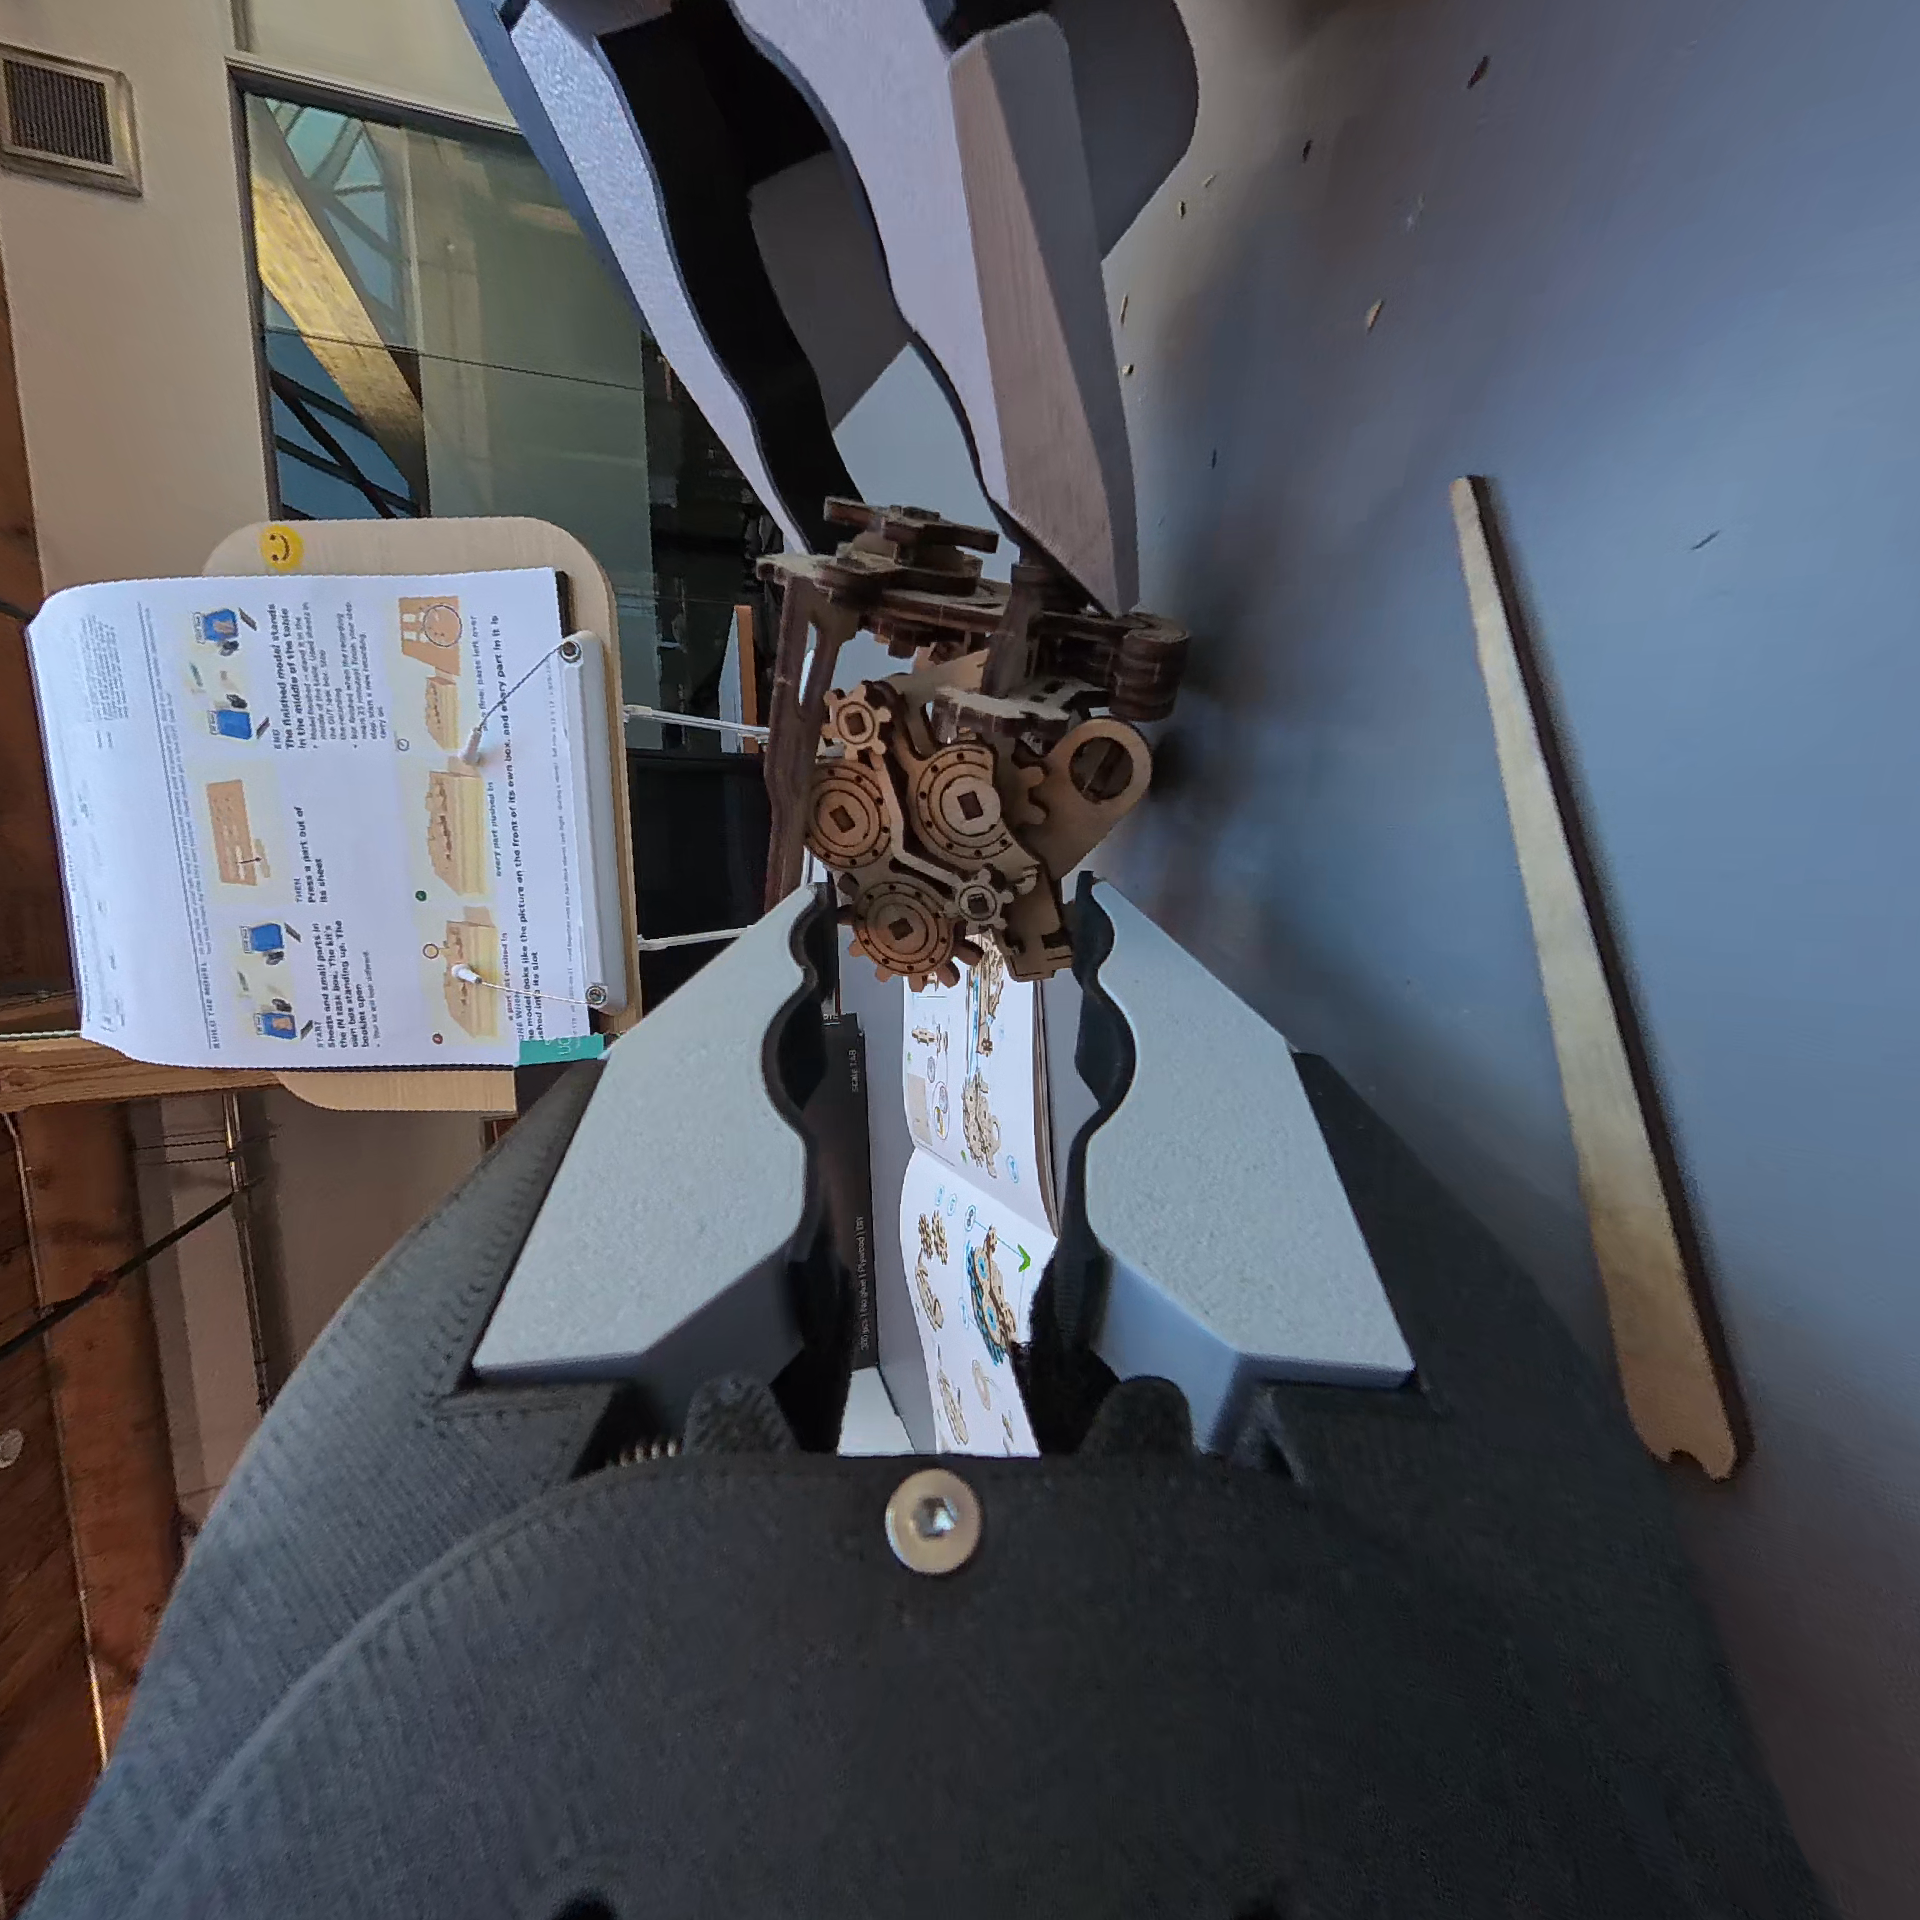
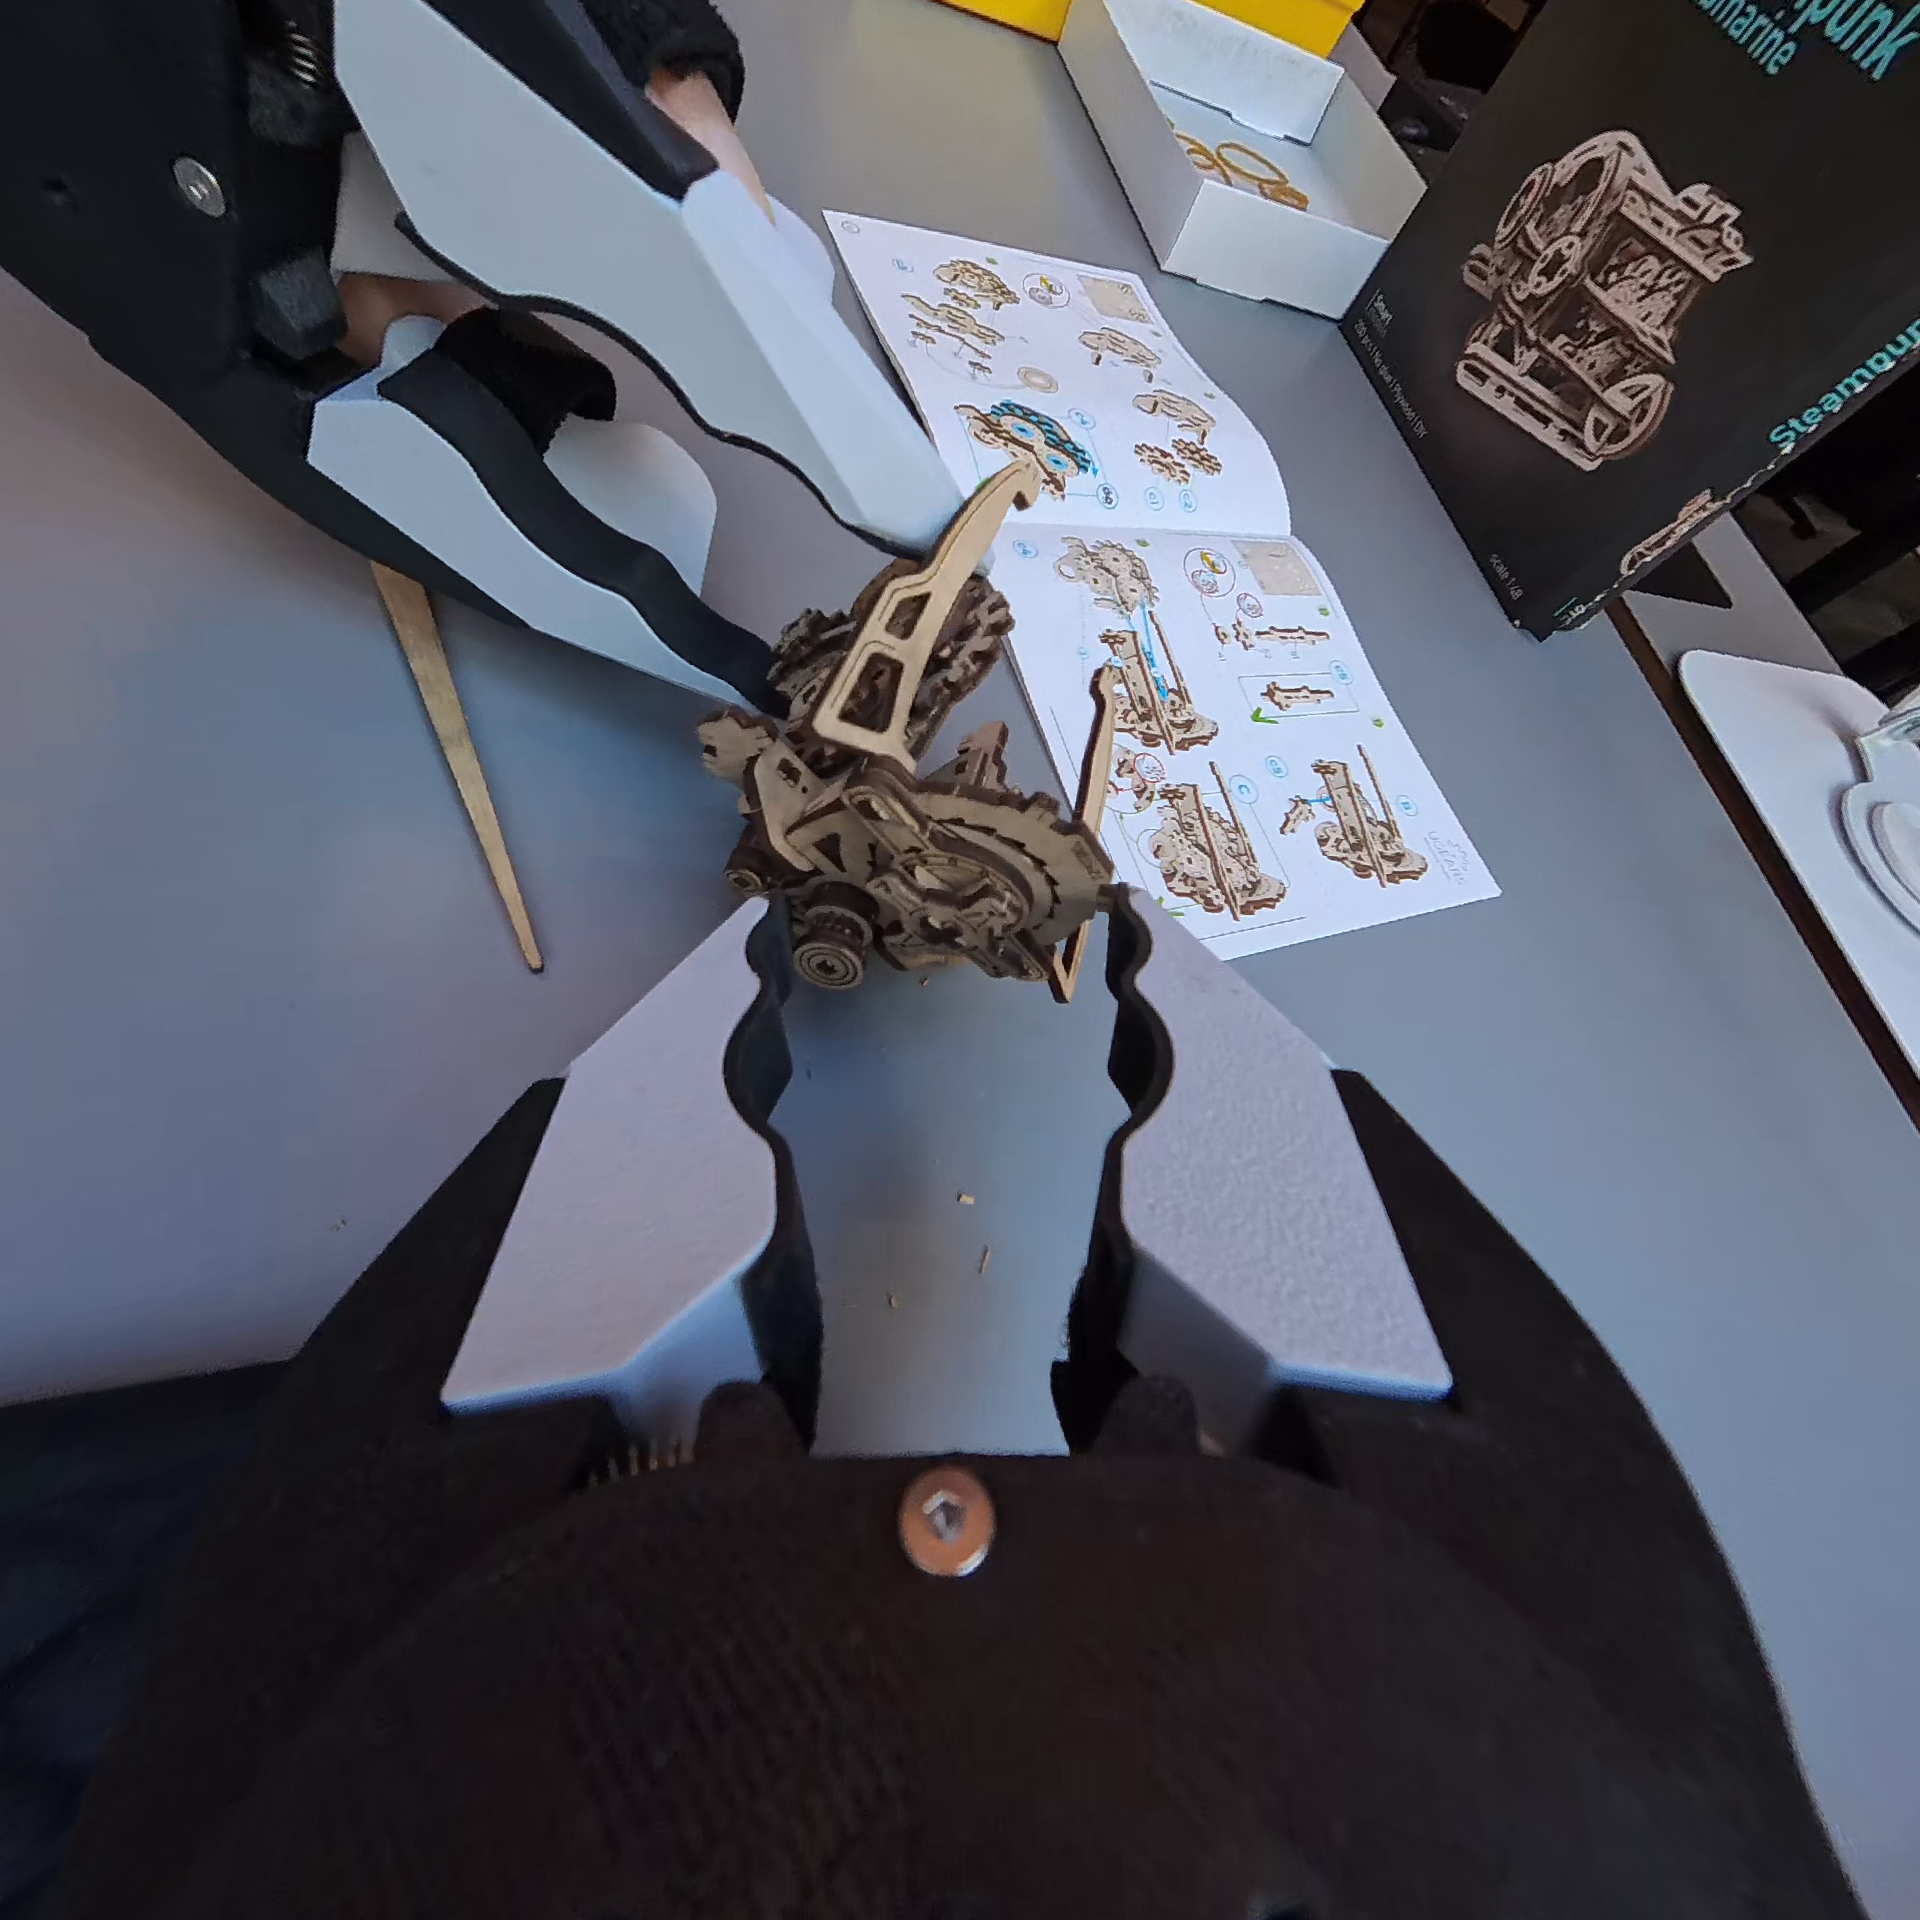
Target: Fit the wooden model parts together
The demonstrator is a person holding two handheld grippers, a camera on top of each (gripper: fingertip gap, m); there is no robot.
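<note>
The wooden model (image 2: 894,821), a dark half-built cluster of gears and brackets, sits at the centre of my right wrist view, on the grey table (image 2: 260,831) by the lower left edge of the open instruction booklet (image 2: 1174,582). My right gripper (image 2: 940,940) reaches it from the bottom of the frame, its fingers spread wide on either side of the model's near end; I cannot tell from either view whether the pads actually press the wood. My left gripper (image 2: 852,613) comes in from the upper left of that view, also spread, one fingertip at the model's far side and the other against its pale curved arm. In the left wrist view the model (image 1: 956,790) shows its gear face at frame centre, just beyond the tips of my left gripper (image 1: 951,914), with my right gripper (image 1: 956,582) coming down from the top of the frame.

A thin wooden strip (image 2: 457,769) lies on the table at left, apart from the model. A dark kit box (image 2: 1662,312) stands at upper right, with a white tray (image 2: 1236,156) beside it. A stand holding a printed sheet (image 1: 312,821) fills the left of the left wrist view.
</note>
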